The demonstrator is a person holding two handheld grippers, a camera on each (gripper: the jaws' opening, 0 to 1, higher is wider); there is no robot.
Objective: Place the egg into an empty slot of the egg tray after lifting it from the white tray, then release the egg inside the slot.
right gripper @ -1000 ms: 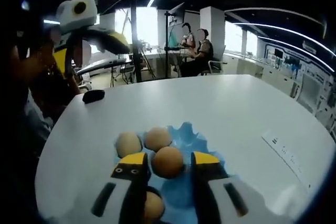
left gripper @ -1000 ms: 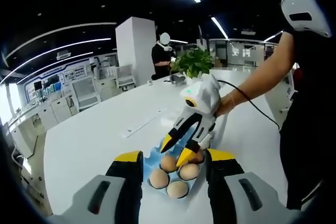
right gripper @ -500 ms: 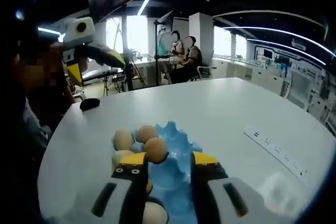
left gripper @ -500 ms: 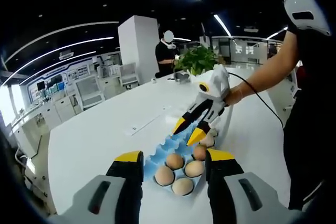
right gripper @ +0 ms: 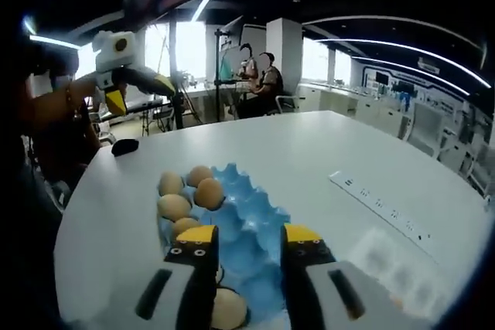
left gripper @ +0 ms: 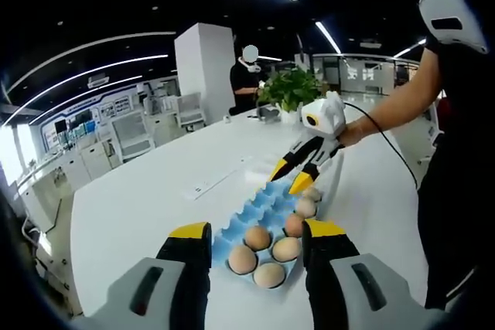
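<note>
Your right tongs (left gripper: 297,175), seen from the left gripper view, hang nose-down over the far end of the moulded blue plastic egg tray (left gripper: 251,214) with their yellow-tipped jaws parted and nothing between them. Your left tongs (left gripper: 255,241) sit low at the tray's near end, jaws wide apart and empty. Smooth brown eggs (right gripper: 209,192) rest in the cupped slots along one side of the tray on the glossy white tabletop (right gripper: 325,152).

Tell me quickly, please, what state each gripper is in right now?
Left gripper: open, holding nothing, above the near end of the blue egg tray.
Right gripper: open, holding nothing, above the tray.
</note>
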